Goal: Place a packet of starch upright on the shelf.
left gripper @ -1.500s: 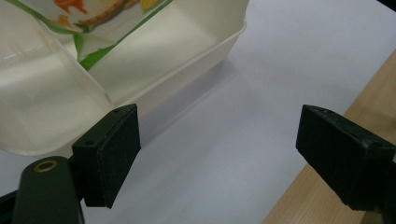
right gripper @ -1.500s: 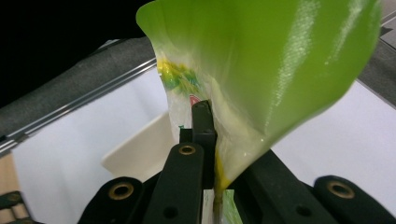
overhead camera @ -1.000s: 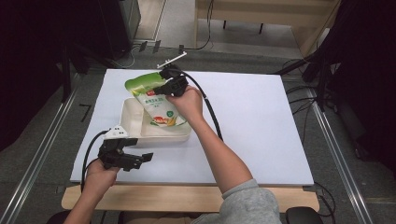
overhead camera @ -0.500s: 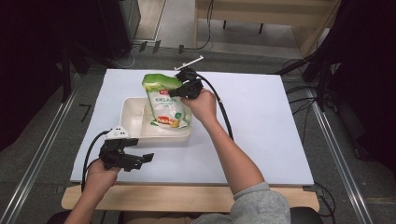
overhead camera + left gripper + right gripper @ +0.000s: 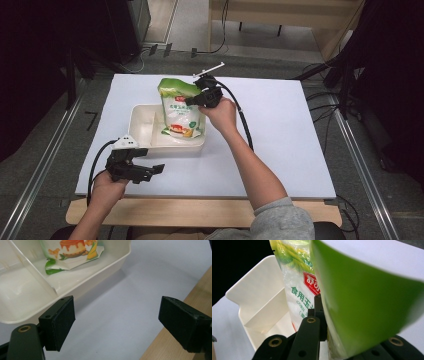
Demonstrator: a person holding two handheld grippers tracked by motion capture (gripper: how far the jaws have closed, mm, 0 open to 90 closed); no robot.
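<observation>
A green and white food pouch [image 5: 181,109] stands upright with its bottom end in the right compartment of a cream divided bin [image 5: 140,125]. My right gripper [image 5: 196,99] is shut on the pouch's upper right edge. In the right gripper view the pouch [image 5: 352,305] runs between the black jaws, green top nearest the camera. My left gripper [image 5: 150,171] stays open near the table's front left, in front of the bin. In the left gripper view its pads [image 5: 61,322] stand wide apart with nothing between them, and the pouch's bottom [image 5: 73,251] rests in the bin [image 5: 105,270].
The bin sits on a white board [image 5: 280,130] that covers a wooden table [image 5: 200,212]. The bin's left compartment [image 5: 142,131] holds nothing. Black cables trail from both grippers. Metal rails run along both sides of the table.
My right gripper has swung the pouch from lying tilted over the bin's back to standing upright, moving right and a little down. The left gripper has kept still.
</observation>
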